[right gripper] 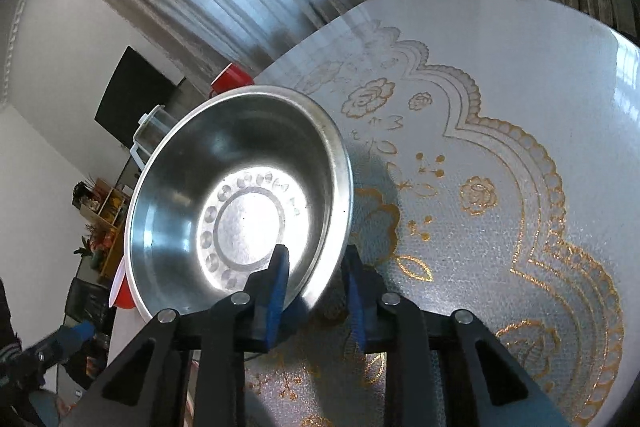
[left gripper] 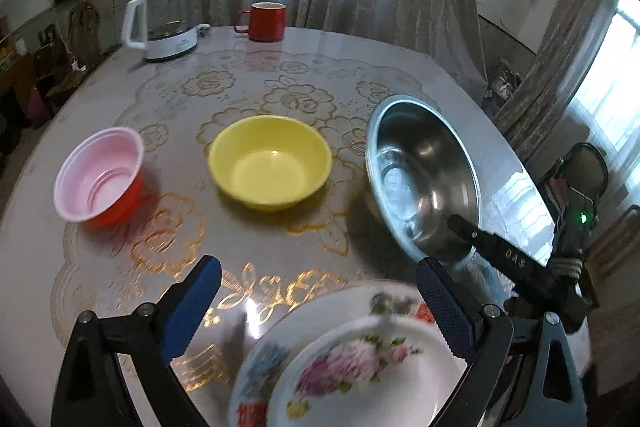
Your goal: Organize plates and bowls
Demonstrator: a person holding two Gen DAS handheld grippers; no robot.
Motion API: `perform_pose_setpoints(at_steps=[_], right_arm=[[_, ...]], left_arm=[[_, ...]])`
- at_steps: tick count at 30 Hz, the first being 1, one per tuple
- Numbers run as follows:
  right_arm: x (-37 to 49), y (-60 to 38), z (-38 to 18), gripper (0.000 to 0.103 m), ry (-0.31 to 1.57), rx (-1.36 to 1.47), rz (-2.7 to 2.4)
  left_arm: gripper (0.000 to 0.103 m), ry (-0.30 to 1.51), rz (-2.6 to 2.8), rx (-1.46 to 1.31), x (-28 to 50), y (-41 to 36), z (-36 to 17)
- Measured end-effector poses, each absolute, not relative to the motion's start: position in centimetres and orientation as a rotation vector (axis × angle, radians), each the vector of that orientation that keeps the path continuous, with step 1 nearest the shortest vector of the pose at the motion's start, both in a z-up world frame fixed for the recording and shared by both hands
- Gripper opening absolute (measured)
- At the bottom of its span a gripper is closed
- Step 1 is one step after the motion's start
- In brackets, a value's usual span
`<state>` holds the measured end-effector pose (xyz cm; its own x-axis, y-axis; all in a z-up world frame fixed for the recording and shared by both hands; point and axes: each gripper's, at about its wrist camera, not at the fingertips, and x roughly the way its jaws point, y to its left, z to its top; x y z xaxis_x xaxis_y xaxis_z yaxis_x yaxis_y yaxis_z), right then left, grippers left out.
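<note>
Two ribbed blue fingers (right gripper: 280,291) pinching shiny steel bowl (right gripper: 240,195) rim

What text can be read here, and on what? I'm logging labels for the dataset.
"DAS", as best it reads: pale letters on the black finger of the right gripper, shut on the steel bowl.
Kettle: base marking too blurred to read.
Larger plate: red rim marks blurred, unreadable.

Yellow bowl (left gripper: 270,163), pink-lined red bowl (left gripper: 100,178), silver steel bowl (right gripper: 240,199), rose-patterned plates (left gripper: 352,367), gold-flowered tablecloth (left gripper: 168,235).
</note>
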<state>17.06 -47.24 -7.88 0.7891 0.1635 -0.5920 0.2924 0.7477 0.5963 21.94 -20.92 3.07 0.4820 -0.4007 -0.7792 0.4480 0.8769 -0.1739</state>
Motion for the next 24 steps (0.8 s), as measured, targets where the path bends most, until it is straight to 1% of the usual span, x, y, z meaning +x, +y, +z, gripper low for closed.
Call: perform_pose_setpoints(at_steps=[9,11,12,13,14,15,16,17,18,19,20,24], right_arm=[[16.9,-47.6,-8.1,0.026,0.668,0.756,-0.054],[16.8,-47.6,-8.1,0.026,0.667,0.759,-0.05],[16.8,-47.7,-8.1,0.025,0.665,0.762,-0.048],[16.7,-47.7,-8.2,0.024,0.665,0.763,-0.047],[16.7,-47.8,-8.2,0.023,0.664,0.765,-0.047],[16.6,-47.8,-8.2,0.022,0.663,0.767,-0.046],[16.6,-47.9,-8.2,0.021,0.661,0.769,-0.043],[16.7,-47.8,-8.1,0.021,0.66,0.769,-0.042],[16.7,-47.7,-8.1,0.02,0.659,0.769,-0.038],[16.6,-47.7,-8.1,0.019,0.657,0.769,-0.03],[16.6,-47.8,-8.1,0.019,0.655,0.767,-0.024],[16.6,-47.7,-8.0,0.013,0.649,0.768,-0.012]], left_arm=[[0.096,0.929,-0.549,0.104,24.9,-25.5,2.7],[0.085,0.969,-0.549,0.111,25.9,-26.4,1.7],[0.082,0.982,-0.552,0.114,26.2,-26.7,1.4],[0.076,1.004,-0.556,0.118,26.5,-27.1,0.9],[0.066,1.019,-0.558,0.119,26.7,-27.4,0.5],[0.06,1.034,-0.56,0.12,26.9,-27.6,0.1],[0.047,1.053,-0.561,0.123,27.0,-27.9,-0.3],[0.038,1.074,-0.561,0.129,27.1,-28.1,-0.7],[0.034,1.101,-0.563,0.135,27.2,-28.3,-1.2],[0.025,1.119,-0.564,0.143,27.1,-28.6,-1.5],[0.021,1.127,-0.565,0.153,27.0,-28.8,-1.7],[0.021,1.08,-0.568,0.204,26.0,-29.2,-1.4]])
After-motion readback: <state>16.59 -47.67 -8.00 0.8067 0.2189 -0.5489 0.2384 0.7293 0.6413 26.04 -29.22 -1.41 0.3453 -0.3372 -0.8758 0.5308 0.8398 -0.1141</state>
